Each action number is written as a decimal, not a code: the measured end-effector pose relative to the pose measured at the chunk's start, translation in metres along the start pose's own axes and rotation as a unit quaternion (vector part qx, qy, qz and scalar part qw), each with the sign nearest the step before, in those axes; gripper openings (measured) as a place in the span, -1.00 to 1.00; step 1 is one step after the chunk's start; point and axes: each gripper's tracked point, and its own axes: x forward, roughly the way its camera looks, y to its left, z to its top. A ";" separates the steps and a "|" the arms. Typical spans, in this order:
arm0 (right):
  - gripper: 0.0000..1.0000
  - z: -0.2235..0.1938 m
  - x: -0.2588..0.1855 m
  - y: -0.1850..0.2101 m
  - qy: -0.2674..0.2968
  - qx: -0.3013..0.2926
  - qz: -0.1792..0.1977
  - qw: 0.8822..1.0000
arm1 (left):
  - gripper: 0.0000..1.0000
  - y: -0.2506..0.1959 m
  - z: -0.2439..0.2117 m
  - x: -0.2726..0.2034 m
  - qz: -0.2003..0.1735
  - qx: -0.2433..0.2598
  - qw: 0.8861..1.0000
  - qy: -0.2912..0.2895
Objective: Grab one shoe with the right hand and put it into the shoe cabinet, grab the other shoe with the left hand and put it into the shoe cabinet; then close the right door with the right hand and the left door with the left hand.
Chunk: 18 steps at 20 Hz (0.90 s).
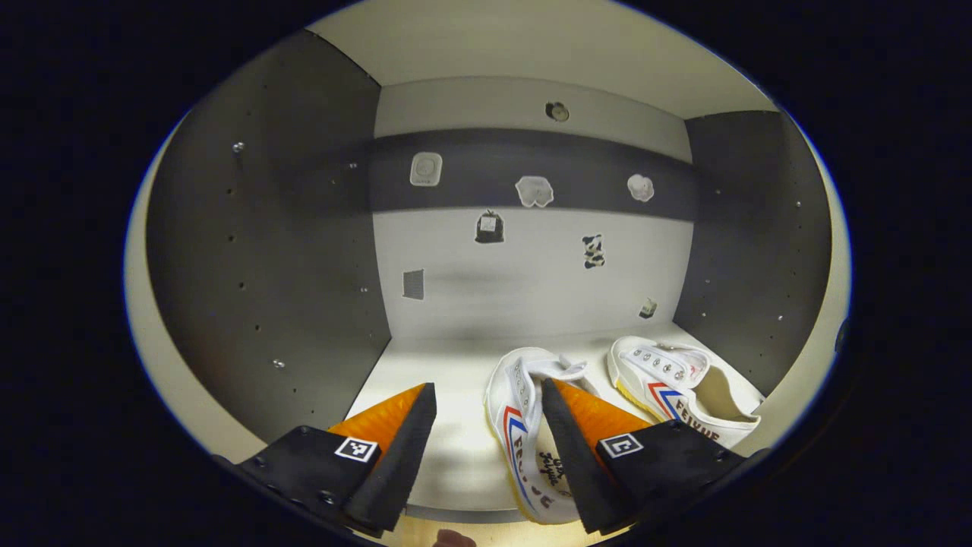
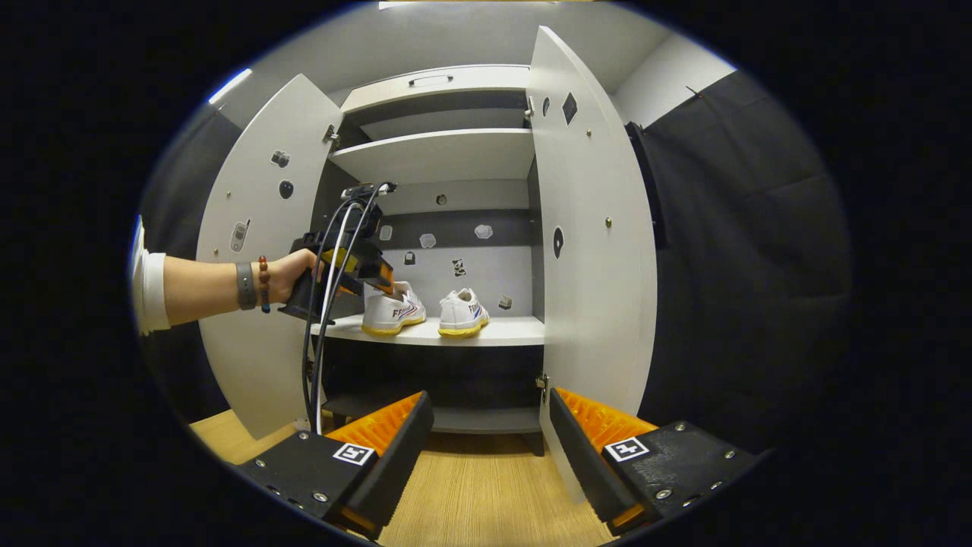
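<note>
The left gripper [image 1: 486, 441] has two wedge-shaped jaws on black blocks. Each block carries a small square black-and-white marker on top and round screw heads along its edges. The right gripper [image 2: 486, 448] is built the same way, with ribbed inner faces on the wedges.

In the right gripper view, at nine o'clock, a hand [image 2: 292, 275] shows with a white sleeve [image 2: 152, 292] pushed up the forearm, a grey wristband [image 2: 244, 286] and a beaded bracelet [image 2: 263, 284]. Black and white cables [image 2: 319, 304] loop down from the black tool body.
</note>
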 end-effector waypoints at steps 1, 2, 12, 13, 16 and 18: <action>0.89 0.002 -0.001 0.001 -0.002 -0.001 0.001 1.000 | 0.82 -0.003 0.005 -0.014 -0.009 -0.003 1.000 -0.020; 0.89 0.004 -0.001 0.001 -0.004 -0.001 0.002 1.000 | 0.82 -0.004 0.011 -0.029 -0.016 -0.007 0.999 -0.039; 0.89 0.040 -0.007 -0.002 -0.033 0.004 0.008 0.999 | 0.94 -0.019 0.005 -0.197 -0.057 -0.040 0.987 -0.147; 0.89 0.044 -0.008 -0.001 -0.035 0.008 0.010 0.999 | 0.94 -0.019 -0.003 -0.213 -0.055 -0.044 0.986 -0.150; 0.82 0.047 -0.014 0.001 -0.037 0.011 0.015 0.999 | 0.94 -0.017 -0.033 -0.249 -0.045 -0.048 0.985 -0.159; 0.89 0.045 -0.018 0.002 -0.035 0.008 0.016 0.999 | 0.94 -0.018 -0.061 -0.266 -0.036 -0.056 0.986 -0.150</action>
